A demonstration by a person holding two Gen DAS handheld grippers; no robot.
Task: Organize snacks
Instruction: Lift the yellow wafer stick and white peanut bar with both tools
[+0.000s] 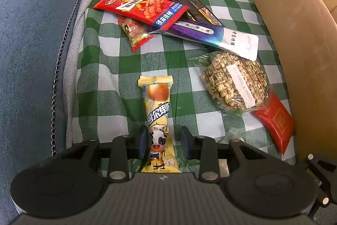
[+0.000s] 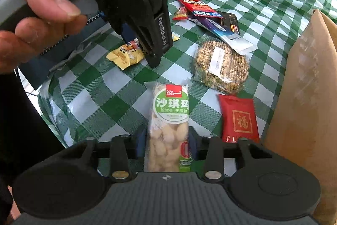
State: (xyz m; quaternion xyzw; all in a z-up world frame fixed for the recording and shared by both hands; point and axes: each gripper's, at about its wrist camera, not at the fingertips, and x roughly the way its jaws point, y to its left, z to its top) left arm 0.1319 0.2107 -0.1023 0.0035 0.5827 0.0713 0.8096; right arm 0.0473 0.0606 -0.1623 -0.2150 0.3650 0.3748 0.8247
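Note:
My left gripper [image 1: 165,146] is open around a long yellow snack stick with a cartoon cow [image 1: 159,119]; the pads stand a little off its sides. It lies on the green checked cloth [image 1: 109,69]. My right gripper [image 2: 167,144] is shut on a clear sachima bar with a green label [image 2: 169,125]. In the right wrist view the left gripper [image 2: 147,35] shows from the side, held by a hand over the yellow stick [image 2: 124,55]. A cardboard box [image 1: 303,39] stands at the right, also in the right wrist view [image 2: 305,102].
On the cloth lie a red chili snack pack [image 1: 141,7], a small red candy [image 1: 134,33], a black pack [image 1: 198,10], a purple-silver sachet [image 1: 210,35], a round puffed-grain cake [image 1: 236,81] and a red packet [image 1: 276,119]. A blue cushion [image 1: 31,45] borders the left.

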